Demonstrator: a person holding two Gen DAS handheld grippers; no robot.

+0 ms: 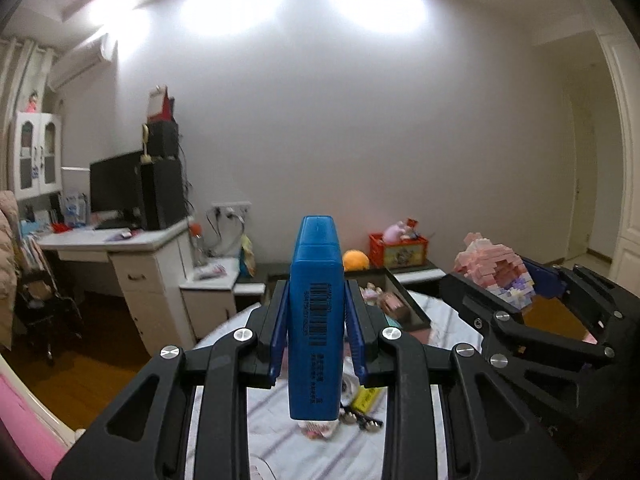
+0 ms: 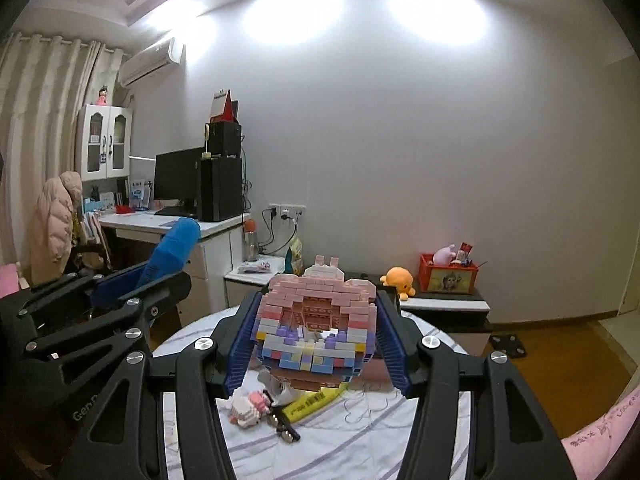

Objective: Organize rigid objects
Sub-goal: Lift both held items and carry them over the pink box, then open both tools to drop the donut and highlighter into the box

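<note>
The left gripper (image 1: pixel 316 328) has its fingers clamped on a blue highlighter pen (image 1: pixel 316 312), held upright above the round worktop (image 1: pixel 280 440). The right gripper (image 2: pixel 316 336) has its fingers clamped on the sides of a pink brick-built model (image 2: pixel 316 320), also lifted clear. The model is the likelier casualty: squeezed harder or knocked against the nearby left gripper, its small bricks could pop apart and scatter. The smooth pen could pivot and slip out.

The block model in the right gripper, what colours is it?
Pink on top, then white, purple, blue and yellow rows on the block model; best seen from the right wrist.
</note>
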